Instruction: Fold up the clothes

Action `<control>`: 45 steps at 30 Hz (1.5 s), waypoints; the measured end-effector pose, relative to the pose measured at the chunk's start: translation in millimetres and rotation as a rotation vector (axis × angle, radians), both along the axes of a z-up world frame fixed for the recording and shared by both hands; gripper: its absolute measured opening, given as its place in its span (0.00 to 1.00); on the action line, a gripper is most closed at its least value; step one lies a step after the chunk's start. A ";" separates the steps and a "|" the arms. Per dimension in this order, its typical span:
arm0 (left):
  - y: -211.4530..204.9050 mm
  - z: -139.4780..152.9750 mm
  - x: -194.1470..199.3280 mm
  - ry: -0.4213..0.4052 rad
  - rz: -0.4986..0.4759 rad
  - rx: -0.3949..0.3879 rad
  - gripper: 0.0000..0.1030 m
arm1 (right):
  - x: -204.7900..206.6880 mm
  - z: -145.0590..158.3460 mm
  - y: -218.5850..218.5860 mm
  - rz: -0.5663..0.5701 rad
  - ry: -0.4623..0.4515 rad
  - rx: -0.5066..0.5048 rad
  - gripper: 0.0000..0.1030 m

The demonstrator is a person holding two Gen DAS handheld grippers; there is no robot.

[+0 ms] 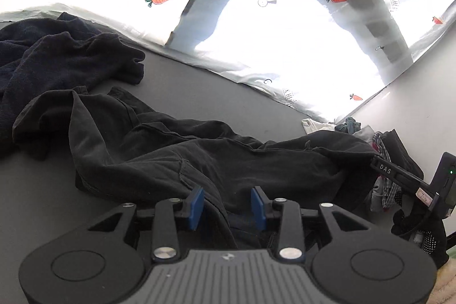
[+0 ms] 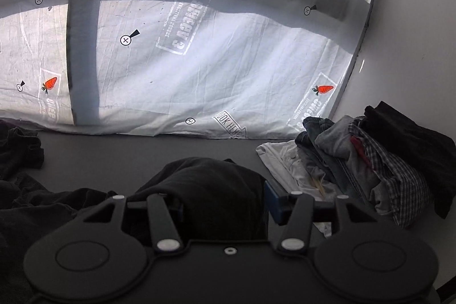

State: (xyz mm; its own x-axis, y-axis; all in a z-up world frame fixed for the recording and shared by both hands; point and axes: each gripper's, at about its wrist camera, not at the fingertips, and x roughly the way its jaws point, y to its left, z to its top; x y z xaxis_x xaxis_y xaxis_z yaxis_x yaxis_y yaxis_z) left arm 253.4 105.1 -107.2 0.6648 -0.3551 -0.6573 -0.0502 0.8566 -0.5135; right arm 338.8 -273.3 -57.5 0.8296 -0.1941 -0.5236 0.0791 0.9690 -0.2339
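Note:
A black garment, like trousers (image 1: 176,153), lies crumpled across the grey table (image 1: 199,87). My left gripper (image 1: 228,207) is open, with its blue pads on either side of a fold of the garment's near edge. My right gripper (image 2: 225,204) is open around a raised bunch of the same black cloth (image 2: 211,190); its left pad is hidden by the cloth. The right gripper also shows at the right edge of the left wrist view (image 1: 399,175), at the garment's far right end.
A second dark garment (image 1: 57,59) lies heaped at the table's far left. A pile of mixed clothes (image 2: 370,158), white, grey, plaid and black, sits at the right by the wall. A white printed sheet (image 2: 199,61) hangs behind the table.

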 end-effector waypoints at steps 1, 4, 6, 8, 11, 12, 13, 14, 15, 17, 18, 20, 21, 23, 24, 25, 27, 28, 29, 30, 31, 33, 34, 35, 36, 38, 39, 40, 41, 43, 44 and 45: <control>8.2 5.7 -2.4 -0.023 0.018 0.000 0.46 | -2.3 0.9 6.7 -0.001 0.006 -0.007 0.52; 33.9 18.5 -7.7 -0.073 0.078 0.009 0.46 | -7.7 3.3 24.1 -0.022 0.007 -0.022 0.52; 53.6 14.1 -5.9 -0.049 0.139 0.042 0.46 | -8.5 2.2 31.1 -0.043 -0.008 -0.019 0.55; 73.8 2.8 -2.6 -0.016 0.201 0.062 0.47 | 3.9 -17.6 36.1 -0.038 0.053 -0.008 0.69; 106.2 -23.0 3.3 0.058 0.293 0.104 0.49 | 15.6 -48.3 51.3 -0.057 0.093 -0.073 0.79; 116.6 -32.9 5.6 0.078 0.315 0.125 0.49 | 16.3 -57.3 59.6 -0.072 0.083 -0.124 0.80; 128.0 -44.6 8.0 0.100 0.335 0.147 0.49 | 17.1 -62.9 67.3 -0.077 0.068 -0.162 0.80; 140.6 -56.7 10.4 0.127 0.356 0.164 0.50 | 19.5 -67.5 73.5 -0.080 0.054 -0.175 0.81; 152.7 -66.6 13.8 0.150 0.374 0.172 0.50 | 22.2 -72.1 79.4 -0.083 0.041 -0.183 0.81; 173.2 -81.9 22.4 0.183 0.397 0.168 0.50 | 31.9 -78.2 86.1 -0.095 0.028 -0.166 0.82; 182.6 -88.7 31.3 0.195 0.398 0.163 0.50 | 38.6 -81.8 88.2 -0.099 0.021 -0.148 0.82; 195.4 -97.3 52.6 0.204 0.383 0.196 0.51 | 54.2 -91.7 90.0 -0.109 0.026 -0.102 0.83; 199.6 -100.0 66.7 0.201 0.366 0.238 0.53 | 63.2 -98.1 90.2 -0.115 0.033 -0.074 0.84; 205.2 -102.2 93.7 0.188 0.319 0.309 0.60 | 82.5 -113.8 86.7 -0.123 0.071 0.008 0.84; 207.8 -102.9 106.9 0.172 0.294 0.331 0.64 | 92.3 -125.5 85.1 -0.124 0.092 0.035 0.86; 210.5 -104.3 120.5 0.161 0.273 0.352 0.68 | 102.0 -138.1 83.7 -0.124 0.113 0.058 0.87; 216.8 -108.1 147.9 0.150 0.241 0.394 0.71 | 121.5 -163.2 80.8 -0.126 0.154 0.103 0.97; 220.4 -110.7 161.0 0.145 0.225 0.413 0.74 | 126.5 -172.2 81.8 -0.128 0.142 0.101 1.00; 224.1 -114.5 173.5 0.143 0.213 0.429 0.76 | 130.6 -180.5 83.4 -0.131 0.123 0.093 1.00; 227.6 -118.7 186.0 0.142 0.204 0.443 0.77 | 133.8 -184.0 86.7 -0.140 0.110 0.078 1.00; 230.7 -123.4 197.0 0.146 0.193 0.449 0.77 | 136.9 -186.3 90.4 -0.150 0.098 0.062 1.00; 236.2 -133.3 216.7 0.159 0.166 0.449 0.77 | 138.1 -186.9 94.7 -0.163 0.092 0.045 1.00; 238.9 -138.3 226.6 0.166 0.153 0.449 0.77 | 138.4 -187.1 96.7 -0.169 0.089 0.038 1.00; 239.2 -140.8 231.1 0.167 0.148 0.460 0.77 | 136.5 -187.5 96.4 -0.169 0.080 0.039 1.00; 237.6 -141.4 231.7 0.164 0.149 0.478 0.77 | 134.9 -187.4 96.3 -0.167 0.074 0.041 1.00; 234.3 -142.7 232.7 0.157 0.151 0.515 0.69 | 134.1 -186.5 96.5 -0.165 0.070 0.039 1.00; 232.7 -143.3 233.2 0.154 0.152 0.533 0.52 | 134.2 -185.9 97.0 -0.165 0.070 0.037 1.00; 231.1 -144.0 233.8 0.150 0.153 0.552 0.40 | 135.0 -185.9 96.6 -0.165 0.069 0.036 1.00; 229.5 -144.6 234.3 0.147 0.154 0.570 0.36 | 135.9 -185.9 96.2 -0.166 0.068 0.036 1.00; 226.2 -145.9 235.4 0.140 0.156 0.607 0.25 | 136.3 -186.1 96.7 -0.167 0.066 0.033 1.00; 224.8 -144.9 233.7 0.138 0.167 0.642 0.24 | 136.8 -185.7 96.3 -0.167 0.067 0.033 1.00; 228.3 -142.5 229.9 0.141 0.196 0.682 0.22 | 137.5 -185.4 96.1 -0.166 0.068 0.032 1.00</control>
State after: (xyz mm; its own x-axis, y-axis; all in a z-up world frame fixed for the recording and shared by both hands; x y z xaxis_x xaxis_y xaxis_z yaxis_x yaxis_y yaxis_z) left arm 483.3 333.4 -249.7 0.5668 0.2817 -0.7742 -0.2621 0.9526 0.1547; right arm 476.3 -177.2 -243.0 0.7497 -0.3080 -0.5857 0.2239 0.9509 -0.2134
